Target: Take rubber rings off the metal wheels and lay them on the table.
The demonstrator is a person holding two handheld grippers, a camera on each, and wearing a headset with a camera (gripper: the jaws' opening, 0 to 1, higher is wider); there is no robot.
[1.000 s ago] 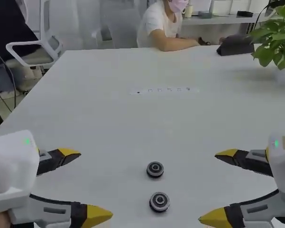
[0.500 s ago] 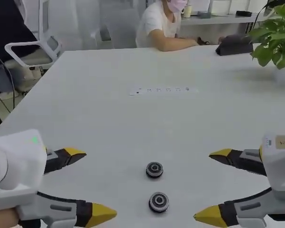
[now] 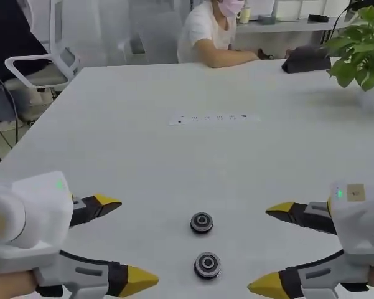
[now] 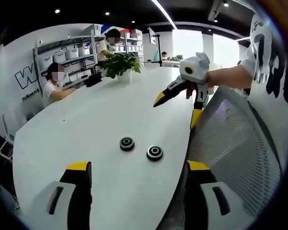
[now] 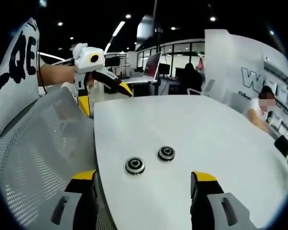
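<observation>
Your left gripper and right gripper are both wide open and hold nothing — between them, on the table, lie the far wheel and the near wheel, apart.

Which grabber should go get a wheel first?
Right, probably. The right gripper, fingers open, sits a little nearer the near wheel than the left gripper, also open. Neither touches a wheel, so it is close.
</observation>
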